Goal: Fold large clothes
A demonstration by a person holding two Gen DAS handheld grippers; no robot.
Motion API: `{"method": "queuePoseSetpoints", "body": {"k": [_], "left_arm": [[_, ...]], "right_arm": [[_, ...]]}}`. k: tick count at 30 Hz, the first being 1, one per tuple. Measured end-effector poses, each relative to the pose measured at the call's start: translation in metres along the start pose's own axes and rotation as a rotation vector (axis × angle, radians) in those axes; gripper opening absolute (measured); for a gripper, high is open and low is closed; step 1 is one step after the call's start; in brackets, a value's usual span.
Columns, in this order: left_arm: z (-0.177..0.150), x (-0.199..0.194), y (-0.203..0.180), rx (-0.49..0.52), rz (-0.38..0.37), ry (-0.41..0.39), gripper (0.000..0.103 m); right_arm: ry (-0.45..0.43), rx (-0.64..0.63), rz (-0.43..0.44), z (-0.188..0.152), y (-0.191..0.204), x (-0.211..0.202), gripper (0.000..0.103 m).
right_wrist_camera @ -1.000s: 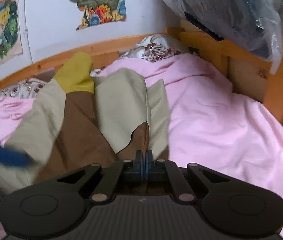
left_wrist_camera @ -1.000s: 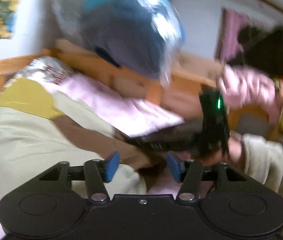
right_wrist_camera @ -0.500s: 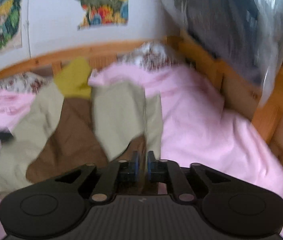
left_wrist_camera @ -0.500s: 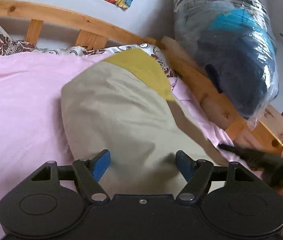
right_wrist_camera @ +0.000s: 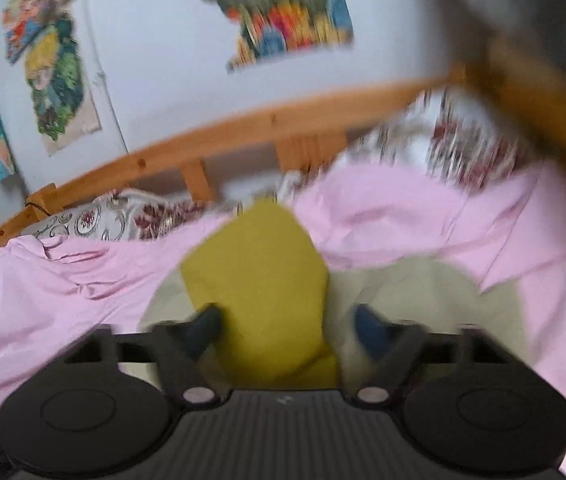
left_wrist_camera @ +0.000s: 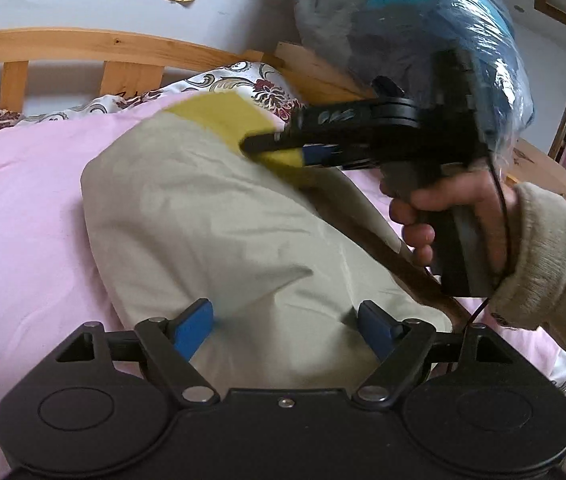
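Note:
A large beige, brown and mustard-yellow garment [left_wrist_camera: 203, 220] lies folded over on the pink bed sheet [left_wrist_camera: 23, 200]. My left gripper [left_wrist_camera: 285, 326] is open and empty, low over the garment's near beige edge. My right gripper [right_wrist_camera: 289, 326] is open, with the yellow part [right_wrist_camera: 259, 276] of the garment between its spread fingers; the view is blurred. In the left wrist view the right gripper [left_wrist_camera: 275, 148] reaches over the yellow end at the far side, held by a hand.
A wooden bed frame [left_wrist_camera: 83, 44] runs along the wall behind the bed. A big plastic-wrapped bundle [left_wrist_camera: 423, 24] sits on the frame at the right. Patterned pillows [left_wrist_camera: 243, 80] lie at the head. Posters [right_wrist_camera: 283, 12] hang on the wall.
My right gripper let go of the garment's near edge, opened, and moved forward to the yellow end. My left gripper swung back over the beige part and stays open.

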State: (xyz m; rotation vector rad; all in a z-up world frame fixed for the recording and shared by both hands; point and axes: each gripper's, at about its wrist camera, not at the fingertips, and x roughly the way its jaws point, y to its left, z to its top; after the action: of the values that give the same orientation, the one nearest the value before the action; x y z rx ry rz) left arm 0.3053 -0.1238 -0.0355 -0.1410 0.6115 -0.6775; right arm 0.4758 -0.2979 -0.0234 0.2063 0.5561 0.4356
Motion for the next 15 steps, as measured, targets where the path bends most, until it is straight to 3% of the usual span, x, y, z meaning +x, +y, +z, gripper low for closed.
{"method": "queuePoseSetpoints", "body": {"k": [1,2,8,11,15], "left_arm": [[0.000,0.001,0.000,0.006,-0.002,0.003,0.081],[0.001,0.002,-0.001,0.013,-0.007,0.007,0.081],[0.005,0.016,-0.026,0.133,-0.040,0.047,0.081],[0.004,0.025,-0.035,0.160,-0.024,0.057,0.081],[0.001,0.030,-0.033,0.151,-0.019,0.043,0.081]], "right_arm": [[0.015,0.039,0.015,-0.001,-0.006,0.004,0.011],[0.007,0.063,0.004,-0.004,-0.010,0.002,0.006],[-0.086,-0.120,-0.187,-0.027,-0.001,-0.046,0.004],[-0.058,-0.155,-0.270,-0.041,-0.008,-0.037,0.004],[-0.034,-0.220,-0.315,-0.061,-0.011,-0.013,0.004]]}}
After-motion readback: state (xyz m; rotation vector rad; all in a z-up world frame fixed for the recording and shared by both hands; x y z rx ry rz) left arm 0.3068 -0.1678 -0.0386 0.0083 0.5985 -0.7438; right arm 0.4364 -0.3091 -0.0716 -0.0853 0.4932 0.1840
